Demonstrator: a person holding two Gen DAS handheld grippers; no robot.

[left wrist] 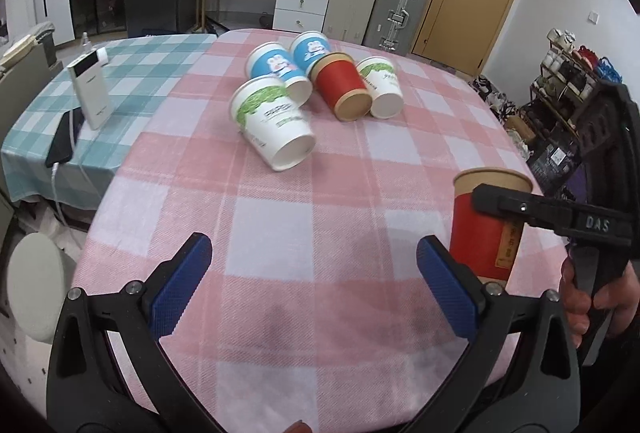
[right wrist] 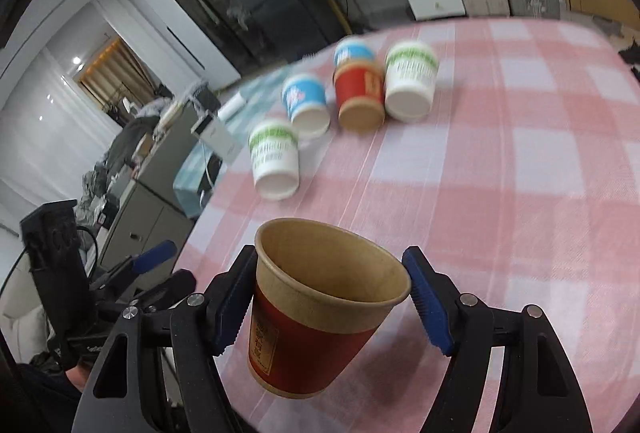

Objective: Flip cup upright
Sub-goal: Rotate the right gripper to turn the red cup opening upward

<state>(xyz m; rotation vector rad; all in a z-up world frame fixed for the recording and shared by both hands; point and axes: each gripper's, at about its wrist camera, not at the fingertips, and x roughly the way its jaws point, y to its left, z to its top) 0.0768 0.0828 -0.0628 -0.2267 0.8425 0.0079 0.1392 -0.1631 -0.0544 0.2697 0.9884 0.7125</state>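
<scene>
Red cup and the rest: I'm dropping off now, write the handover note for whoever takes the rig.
Left gripper: open, empty, above the pink cloth.
Right gripper: fingers shut on the held red cup, mouth up, slightly tilted; whether its base touches the cloth is unclear.
Done: that cup is turned upright.
Left: release it, then right five on their sides: near green cup, far green cup, left blue cup, right blue cup, lying red cup.

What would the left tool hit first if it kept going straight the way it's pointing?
Probably the nearest green-and-white cup, lying on its side ahead of the open left tool. Only bare pink checked cloth lies before it. Depth is unclear, so it might meet the cloth first.
</scene>
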